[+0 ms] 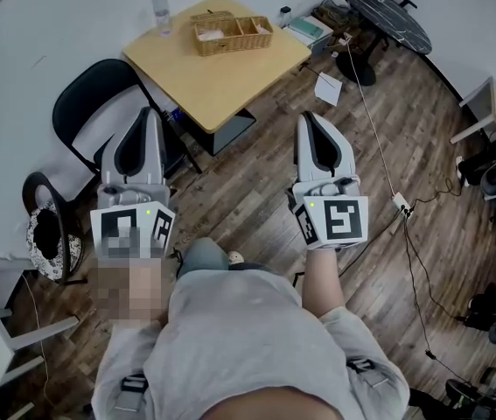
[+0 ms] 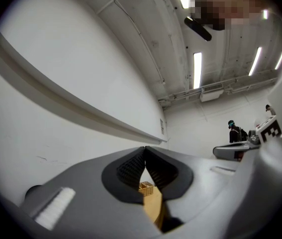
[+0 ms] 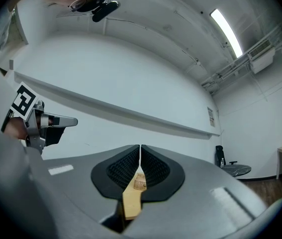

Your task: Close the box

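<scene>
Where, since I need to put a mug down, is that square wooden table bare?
The square light wooden table is bare across its near half, from the woven wicker box down to the near corner. The far side is crowded: the box and a clear plastic bottle stand there.

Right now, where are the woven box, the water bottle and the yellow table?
woven box point(image 1: 234, 44): head view, its front wall.
water bottle point(image 1: 162, 16): head view, its clear body.
yellow table point(image 1: 221, 86): head view, bare top.
</scene>
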The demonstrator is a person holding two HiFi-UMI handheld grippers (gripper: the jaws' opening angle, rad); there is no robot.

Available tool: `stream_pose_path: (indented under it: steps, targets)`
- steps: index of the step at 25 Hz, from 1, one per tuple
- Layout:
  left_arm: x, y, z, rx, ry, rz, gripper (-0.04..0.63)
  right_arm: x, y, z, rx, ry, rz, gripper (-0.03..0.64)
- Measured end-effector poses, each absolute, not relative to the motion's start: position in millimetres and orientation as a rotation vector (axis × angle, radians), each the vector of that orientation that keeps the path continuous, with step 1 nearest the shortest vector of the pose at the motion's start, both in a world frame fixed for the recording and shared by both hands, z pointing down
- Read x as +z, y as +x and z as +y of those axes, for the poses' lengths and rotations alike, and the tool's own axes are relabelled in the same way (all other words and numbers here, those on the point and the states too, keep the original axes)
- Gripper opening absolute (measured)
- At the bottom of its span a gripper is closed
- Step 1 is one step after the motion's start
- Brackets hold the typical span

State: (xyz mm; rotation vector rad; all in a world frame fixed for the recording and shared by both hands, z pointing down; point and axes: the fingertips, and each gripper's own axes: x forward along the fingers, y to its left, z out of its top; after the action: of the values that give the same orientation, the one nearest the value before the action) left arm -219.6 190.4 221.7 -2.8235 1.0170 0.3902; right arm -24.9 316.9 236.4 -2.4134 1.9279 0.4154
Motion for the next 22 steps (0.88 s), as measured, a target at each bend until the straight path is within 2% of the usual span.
stream_pose_path:
  steps: [22]
  targets:
    - [217.1, -129.4, 45.0, 0.370, -2.818, 0.988, 0.058, 232.2, 61.5, 172.8, 0.412, -2.433, 1.900, 0.012]
